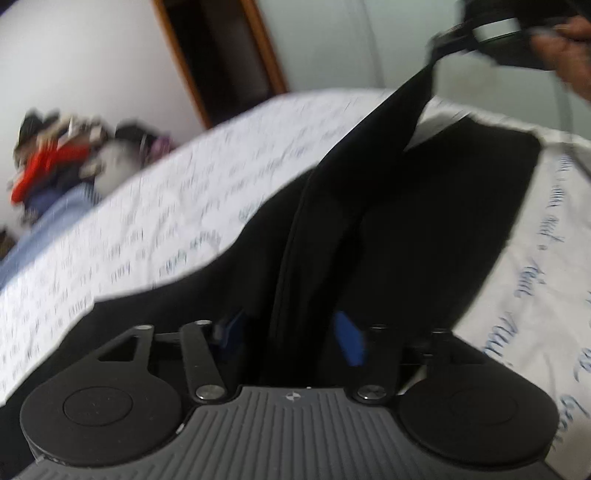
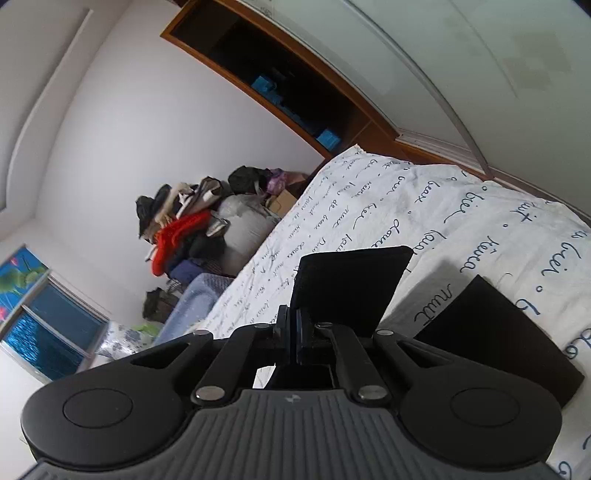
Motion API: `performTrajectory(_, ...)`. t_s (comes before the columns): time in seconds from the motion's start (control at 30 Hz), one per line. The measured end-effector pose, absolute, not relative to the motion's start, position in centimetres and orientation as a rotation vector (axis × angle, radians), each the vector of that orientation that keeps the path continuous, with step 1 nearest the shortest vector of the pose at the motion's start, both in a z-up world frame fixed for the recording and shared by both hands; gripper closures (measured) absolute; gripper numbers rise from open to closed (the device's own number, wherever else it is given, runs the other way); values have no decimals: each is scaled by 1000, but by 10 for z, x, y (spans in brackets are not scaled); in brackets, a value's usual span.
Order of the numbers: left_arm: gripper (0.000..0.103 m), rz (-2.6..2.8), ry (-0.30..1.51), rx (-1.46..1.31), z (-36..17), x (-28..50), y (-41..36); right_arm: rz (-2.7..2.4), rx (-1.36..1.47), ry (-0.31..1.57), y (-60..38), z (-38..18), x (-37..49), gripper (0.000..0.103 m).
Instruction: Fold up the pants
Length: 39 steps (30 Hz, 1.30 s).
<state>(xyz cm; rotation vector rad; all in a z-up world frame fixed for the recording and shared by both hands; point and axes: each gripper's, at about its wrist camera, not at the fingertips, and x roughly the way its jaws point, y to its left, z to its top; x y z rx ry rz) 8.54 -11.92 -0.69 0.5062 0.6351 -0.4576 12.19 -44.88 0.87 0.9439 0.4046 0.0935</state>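
The black pants [image 1: 424,206] hang and drape over a bed with a white sheet printed with blue script [image 1: 166,221]. In the left wrist view my left gripper [image 1: 291,336] has black cloth running between its blue-padded fingers [image 1: 349,338], which stand apart. The other gripper [image 1: 491,33] at top right holds the far end of the pants lifted. In the right wrist view my right gripper [image 2: 297,328] is shut on an edge of the black pants [image 2: 347,284], raised above the sheet [image 2: 461,221]. A second black part [image 2: 498,332] lies to the right.
A pile of clothes and bags [image 2: 192,229] sits beside the bed against the white wall. A wooden-framed wardrobe opening [image 2: 288,81] holds blue boxes. A blue window [image 2: 44,332] is at lower left. A person's hand [image 1: 569,51] holds the other gripper.
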Motion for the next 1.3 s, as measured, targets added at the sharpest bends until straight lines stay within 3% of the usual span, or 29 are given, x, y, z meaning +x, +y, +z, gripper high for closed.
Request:
performTrajectory(0.03, 47, -450, 664, 484, -9, 91, -116, 97, 952, 399, -451, 7, 121, 100)
performTrajectory(0.1, 60, -426, 693, 452, -7, 99, -112, 106, 966, 390, -456, 2, 118, 100)
performTrajectory(0.13, 74, -421, 697, 440, -6, 102, -110, 108, 973, 388, -459, 0, 118, 100)
performTrajectory(0.17, 97, -419, 702, 433, -5, 104, -108, 107, 983, 387, -462, -3, 117, 100)
performTrajectory(0.27, 99, -419, 667, 415, 10, 98, -100, 114, 1028, 371, -473, -9, 112, 100)
performTrajectory(0.43, 99, -498, 587, 469, 29, 60, -94, 107, 1068, 329, -495, -20, 69, 100)
performTrajectory(0.6, 98, -506, 675, 591, -8, 53, -112, -6, 1170, 506, -512, -101, 50, 100)
performTrajectory(0.67, 98, -508, 654, 613, -8, 44, -112, -18, 1200, 495, -514, -116, 45, 100)
performTrajectory(1.0, 95, -538, 710, 546, -5, 46, -108, -2, 1249, 444, -519, -126, 38, 100)
performTrajectory(1.07, 83, -539, 699, 563, -8, 43, -109, -6, 1237, 449, -517, -133, 39, 100)
performTrajectory(1.13, 81, -581, 683, 560, -2, 40, -106, -9, 1243, 430, -517, -127, 39, 98)
performTrajectory(1.23, 65, -648, 651, 494, 14, 30, -82, -56, 1248, 467, -524, -120, 35, 96)
performTrajectory(1.3, 63, -642, 620, 423, 29, 25, -58, -135, 1212, 390, -529, -107, 19, 92)
